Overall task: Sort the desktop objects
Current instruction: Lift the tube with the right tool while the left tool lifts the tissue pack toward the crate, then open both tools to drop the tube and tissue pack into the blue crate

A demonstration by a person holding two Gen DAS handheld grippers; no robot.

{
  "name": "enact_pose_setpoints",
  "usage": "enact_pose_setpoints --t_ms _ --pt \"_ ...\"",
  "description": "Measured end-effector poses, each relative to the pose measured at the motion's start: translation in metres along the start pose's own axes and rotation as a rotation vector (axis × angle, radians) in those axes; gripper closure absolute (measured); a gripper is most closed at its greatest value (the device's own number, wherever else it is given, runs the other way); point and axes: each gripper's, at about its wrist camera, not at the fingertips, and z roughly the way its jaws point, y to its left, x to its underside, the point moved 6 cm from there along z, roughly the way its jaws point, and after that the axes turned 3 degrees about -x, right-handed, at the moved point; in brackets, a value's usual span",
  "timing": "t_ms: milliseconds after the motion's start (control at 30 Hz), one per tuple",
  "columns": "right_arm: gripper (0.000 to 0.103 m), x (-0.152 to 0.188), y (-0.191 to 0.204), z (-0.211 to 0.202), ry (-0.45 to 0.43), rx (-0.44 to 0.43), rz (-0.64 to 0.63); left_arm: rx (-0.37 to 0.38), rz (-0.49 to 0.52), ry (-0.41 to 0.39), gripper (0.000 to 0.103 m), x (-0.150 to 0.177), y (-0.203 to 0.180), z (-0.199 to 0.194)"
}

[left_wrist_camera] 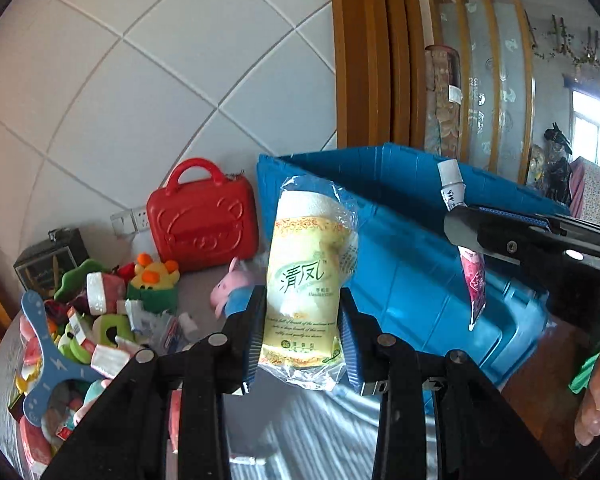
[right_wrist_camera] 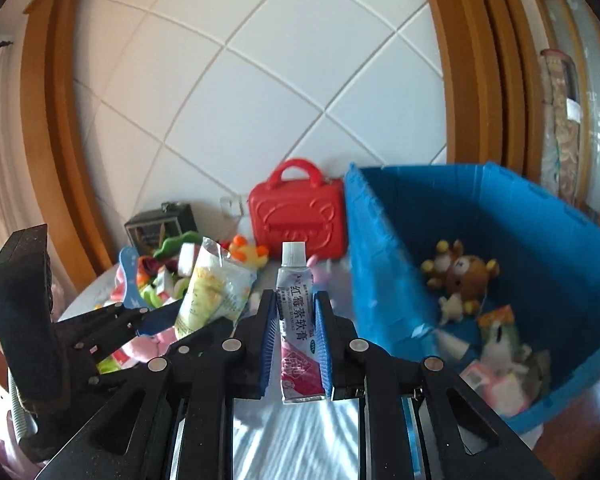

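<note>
My left gripper (left_wrist_camera: 302, 316) is shut on a yellow and white tissue pack (left_wrist_camera: 308, 280) in clear wrap, held upright in the air. The same tissue pack (right_wrist_camera: 214, 292) shows at the left of the right wrist view. My right gripper (right_wrist_camera: 296, 320) is shut on a small ointment tube (right_wrist_camera: 296, 316) with a white cap, standing upright between the blue pads. In the left wrist view that ointment tube (left_wrist_camera: 466, 240) hangs at the right in the other gripper's tip. A blue bin (right_wrist_camera: 548, 248) stands to the right, holding plush toys (right_wrist_camera: 466, 276).
A red toy case (left_wrist_camera: 204, 220) leans on the tiled wall. A heap of toys and small packs (left_wrist_camera: 100, 312) covers the table's left part. A dark box (left_wrist_camera: 48, 260) sits at the back left. A pink plush pig (left_wrist_camera: 236, 288) lies near the blue bin (left_wrist_camera: 412, 248). A person's hand (left_wrist_camera: 596, 396) shows at the right edge.
</note>
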Motion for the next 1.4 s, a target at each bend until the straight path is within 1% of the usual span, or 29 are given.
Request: enact_pose_setpoints --t_ms 100,167,200,300,400,567,700,767,800,867,933,1067,1167,1233,1300,1333,1400 --pt "0.084 -0.022 -0.059 -0.021 -0.066 0.052 -0.013 -0.004 0.013 -0.042 0.069 -0.036 -0.053 0.015" --pt "0.084 -0.029 -0.101 -0.028 -0.089 0.097 -0.017 -0.018 0.007 -0.050 0.069 -0.055 -0.088 0.029" --pt "0.084 -0.032 -0.121 -0.031 -0.089 0.114 -0.016 -0.127 -0.040 -0.037 0.069 -0.059 -0.095 0.036" --pt "0.084 -0.031 -0.173 -0.030 -0.059 0.159 -0.020 -0.107 -0.042 0.010 0.069 -0.069 -0.138 0.062" --pt "0.084 -0.026 -0.211 -0.026 -0.037 0.212 -0.038 -0.100 -0.033 0.067 0.069 -0.069 -0.171 0.085" --pt "0.084 -0.009 -0.259 -0.021 -0.013 0.250 -0.020 -0.100 -0.017 0.142 0.069 -0.062 -0.202 0.110" --pt "0.084 0.000 -0.283 -0.012 0.018 0.256 -0.006 -0.127 -0.009 0.168 0.069 -0.060 -0.208 0.119" --pt "0.084 0.002 -0.290 -0.008 0.028 0.258 -0.011 -0.142 -0.015 0.158 0.069 -0.064 -0.209 0.118" --pt "0.084 0.003 -0.292 -0.006 0.033 0.259 -0.013 -0.156 -0.012 0.162 0.069 -0.065 -0.208 0.119" --pt "0.084 0.005 -0.297 -0.003 0.039 0.262 -0.014 -0.157 -0.018 0.179 0.068 -0.063 -0.207 0.122" --pt "0.084 0.005 -0.300 -0.001 0.044 0.267 -0.016 -0.164 -0.030 0.181 0.064 -0.064 -0.205 0.121" --pt "0.084 0.008 -0.307 0.000 0.056 0.274 -0.009 -0.163 -0.037 0.181 0.061 -0.064 -0.204 0.120" --pt "0.084 0.010 -0.312 0.000 0.061 0.278 0.004 -0.164 -0.038 0.176 0.056 -0.064 -0.204 0.119" --pt "0.084 0.011 -0.315 -0.001 0.063 0.284 0.006 -0.166 -0.042 0.171 0.049 -0.065 -0.204 0.118" --pt "0.084 0.011 -0.316 -0.003 0.061 0.293 0.009 -0.159 -0.049 0.165 0.047 -0.065 -0.203 0.116" --pt "0.082 0.011 -0.317 -0.005 0.059 0.298 0.010 -0.153 -0.057 0.164 0.046 -0.065 -0.202 0.114" --pt "0.077 0.010 -0.318 -0.009 0.056 0.307 0.015 -0.145 -0.068 0.163 0.044 -0.064 -0.201 0.112"
